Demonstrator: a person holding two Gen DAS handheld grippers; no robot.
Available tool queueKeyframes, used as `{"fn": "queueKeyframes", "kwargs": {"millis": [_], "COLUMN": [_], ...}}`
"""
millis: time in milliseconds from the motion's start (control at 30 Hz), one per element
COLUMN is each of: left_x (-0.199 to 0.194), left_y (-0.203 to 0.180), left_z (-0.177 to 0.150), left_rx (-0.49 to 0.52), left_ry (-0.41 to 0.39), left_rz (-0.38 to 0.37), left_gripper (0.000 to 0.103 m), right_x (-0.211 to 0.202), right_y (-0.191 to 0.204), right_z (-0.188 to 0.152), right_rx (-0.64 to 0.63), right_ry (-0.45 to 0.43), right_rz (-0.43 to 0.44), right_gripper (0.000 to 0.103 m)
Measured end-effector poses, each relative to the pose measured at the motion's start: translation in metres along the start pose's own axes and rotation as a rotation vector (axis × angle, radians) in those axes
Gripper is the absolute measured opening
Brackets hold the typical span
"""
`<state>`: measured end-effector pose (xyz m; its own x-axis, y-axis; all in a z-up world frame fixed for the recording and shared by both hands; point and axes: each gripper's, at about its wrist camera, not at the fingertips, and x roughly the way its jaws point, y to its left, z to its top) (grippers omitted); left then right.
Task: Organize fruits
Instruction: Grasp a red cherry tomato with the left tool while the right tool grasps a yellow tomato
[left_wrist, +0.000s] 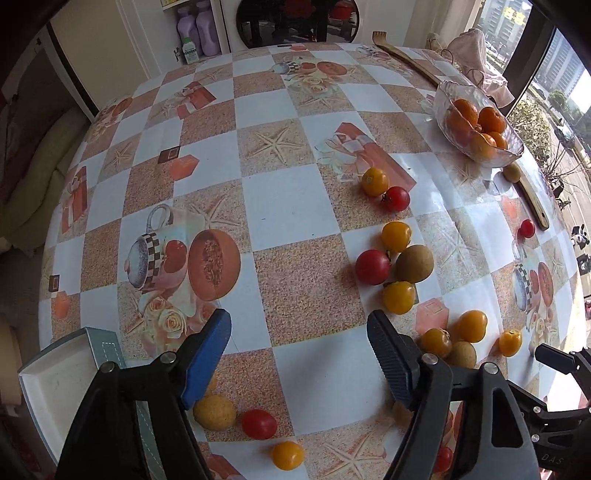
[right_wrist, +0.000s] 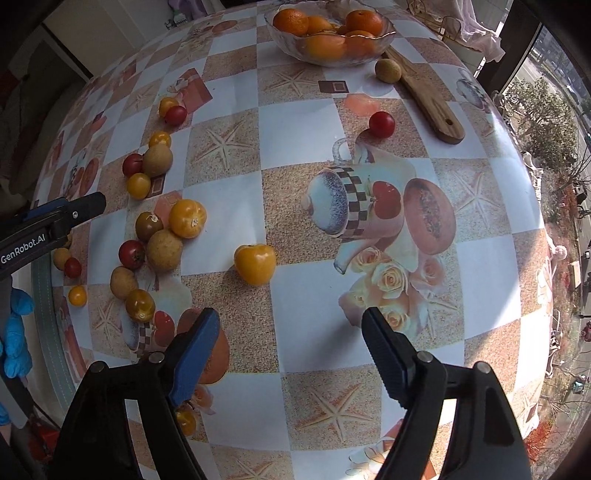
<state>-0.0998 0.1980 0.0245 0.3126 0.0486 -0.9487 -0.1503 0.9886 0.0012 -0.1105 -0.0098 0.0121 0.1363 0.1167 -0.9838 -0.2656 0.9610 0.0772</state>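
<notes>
Your left tongs (left_wrist: 299, 332) stand wide apart with nothing between the fingers, pointed down at the checkered tabletop (left_wrist: 291, 210). Your right tongs (right_wrist: 290, 332) are likewise wide and empty. Small red, yellow and brown fruits lie scattered on the tabletop: a cluster (left_wrist: 397, 266) sits ahead and to the right of the left tongs, and one yellow fruit (right_wrist: 255, 264) lies alone just ahead of the right tongs. A glass bowl (right_wrist: 280, 35) of oranges (right_wrist: 291, 20) stands at the far edge. A white tray (left_wrist: 51, 380) rests beside the left tongs.

Two downward wrist views, sharing the glass bowl (left_wrist: 476, 122) (right_wrist: 332, 55).
</notes>
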Motion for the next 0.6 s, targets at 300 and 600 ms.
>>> {"fn": "queueKeyframes", "kwargs": {"millis": [300,600], "left_x": [0.013,0.022], "left_y": [-0.011,-0.019], "left_z": [0.018,0.035], "left_rx": [0.018,-0.003], "left_ry": [-0.035,-0.075], "left_rz": [-0.016,0.001], "left_gripper": [0.079,0.079], "right_x": [0.007,0.013], "right_y": [0.013,0.025], "right_z": [0.010,0.024], "right_rx": [-0.054,-0.112], "right_ry": [-0.028,-0.066], "right_rz": [-0.004,-0.033], "right_gripper": [0.074,0.064]}}
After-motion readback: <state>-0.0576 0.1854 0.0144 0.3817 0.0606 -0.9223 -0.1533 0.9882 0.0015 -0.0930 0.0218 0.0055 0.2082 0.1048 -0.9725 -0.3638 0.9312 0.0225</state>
